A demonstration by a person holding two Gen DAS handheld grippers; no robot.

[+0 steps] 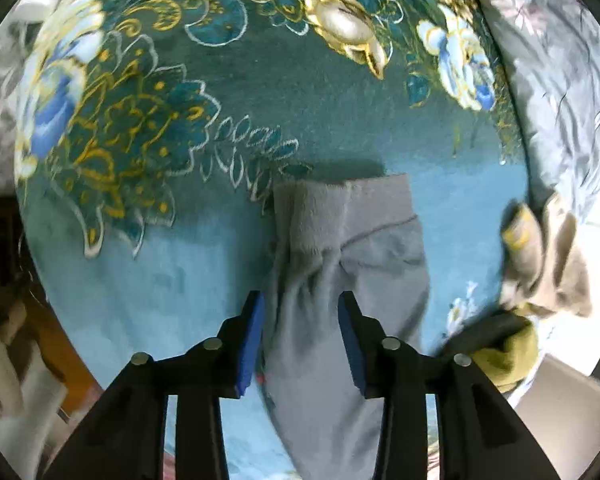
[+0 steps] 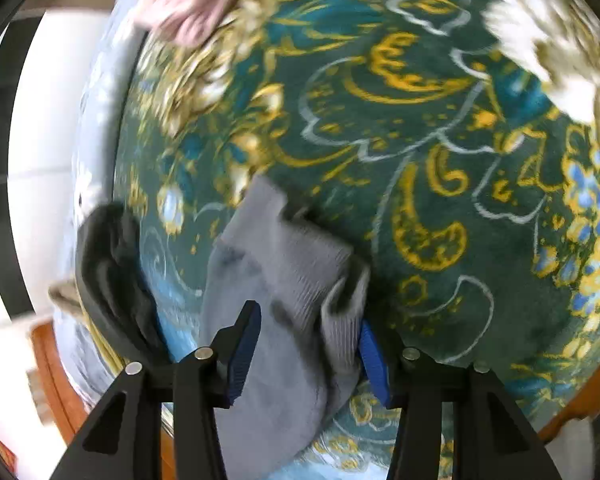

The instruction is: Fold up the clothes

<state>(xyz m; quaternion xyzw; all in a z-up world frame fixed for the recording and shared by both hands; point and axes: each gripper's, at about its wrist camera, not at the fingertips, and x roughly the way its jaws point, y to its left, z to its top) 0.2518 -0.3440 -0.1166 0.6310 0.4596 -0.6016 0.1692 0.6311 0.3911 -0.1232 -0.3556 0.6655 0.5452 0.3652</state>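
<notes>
Basically early: the floral teal blanket (image 1: 320,92) covers the whole work surface, pale floor and a wooden edge beyond it. Grey sock (image 1: 340,264) lies flat mid-blanket, apparently not yet folded. Dark garment (image 2: 112,272) and olive sock (image 1: 508,360) wait near the edge, unfolded. Left gripper (image 1: 301,338) and right gripper (image 2: 308,354) both straddle the grey sock, jaws wide, gripping nothing.

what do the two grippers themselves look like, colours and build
Both look alike. The left gripper has two black angular plastic fingers with triangular cut-outs, round silver pins at the joints, and flat blue pads on the inner faces. The right gripper has the same black fingers, silver pins and ribbed blue pads. No cables, markings, sleeves or hands show in either view.
</notes>
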